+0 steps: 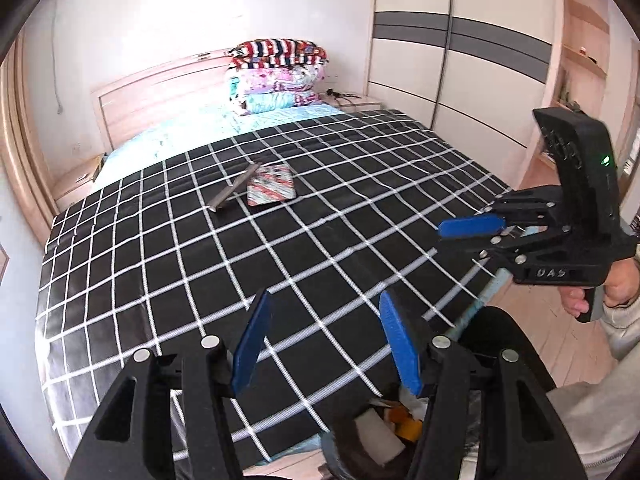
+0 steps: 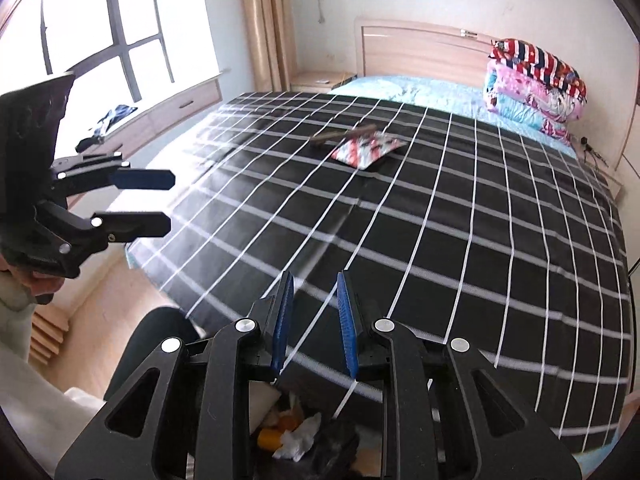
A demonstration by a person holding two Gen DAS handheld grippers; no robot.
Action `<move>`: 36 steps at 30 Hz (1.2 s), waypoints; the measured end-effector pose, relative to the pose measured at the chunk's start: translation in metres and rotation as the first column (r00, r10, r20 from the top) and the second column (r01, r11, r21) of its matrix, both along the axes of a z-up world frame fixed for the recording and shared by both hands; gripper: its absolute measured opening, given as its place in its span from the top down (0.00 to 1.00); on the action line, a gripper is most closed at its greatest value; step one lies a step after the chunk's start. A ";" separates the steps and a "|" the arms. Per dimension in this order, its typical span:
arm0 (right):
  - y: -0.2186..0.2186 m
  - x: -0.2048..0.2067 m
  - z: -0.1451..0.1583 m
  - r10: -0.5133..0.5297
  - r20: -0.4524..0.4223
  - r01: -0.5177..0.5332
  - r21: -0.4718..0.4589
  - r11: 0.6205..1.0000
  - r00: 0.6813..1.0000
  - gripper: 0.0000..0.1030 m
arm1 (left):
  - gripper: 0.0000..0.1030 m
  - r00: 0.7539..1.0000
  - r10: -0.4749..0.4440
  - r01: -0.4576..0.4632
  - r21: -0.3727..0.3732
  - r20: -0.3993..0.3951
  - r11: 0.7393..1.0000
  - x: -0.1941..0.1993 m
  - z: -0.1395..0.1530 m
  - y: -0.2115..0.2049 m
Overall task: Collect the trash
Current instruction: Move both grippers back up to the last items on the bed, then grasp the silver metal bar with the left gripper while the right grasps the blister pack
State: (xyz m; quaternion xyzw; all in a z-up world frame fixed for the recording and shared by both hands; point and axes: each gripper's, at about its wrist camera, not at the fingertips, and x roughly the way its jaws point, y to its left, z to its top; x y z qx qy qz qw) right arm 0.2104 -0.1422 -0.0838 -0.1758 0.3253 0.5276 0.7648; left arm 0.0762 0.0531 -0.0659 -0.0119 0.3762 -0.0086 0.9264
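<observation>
While both tongs [image 1: 320,344] [image 2: 314,320] gape empty, snack packet [image 1: 271,184] lies on bed [image 1: 160,280]

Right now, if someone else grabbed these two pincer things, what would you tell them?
Left gripper: open, empty, above the foot of the bed.
Right gripper: jaws narrow but apart, nothing between them.
Trash bin: on the floor at the foot of the bed, below both grippers; crumpled paper and orange scraps already inside.
Left to do: colourful wrapper and the long flat strip beside it, mid-bed on the checked cover.
</observation>
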 end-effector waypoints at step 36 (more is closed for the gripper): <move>0.146 0.142 -0.011 -0.168 -0.193 0.169 -0.010 0.986 0.967 0.76 | 0.48 0.995 0.007 -0.002 0.055 -0.102 0.998 0.165 -0.045 0.123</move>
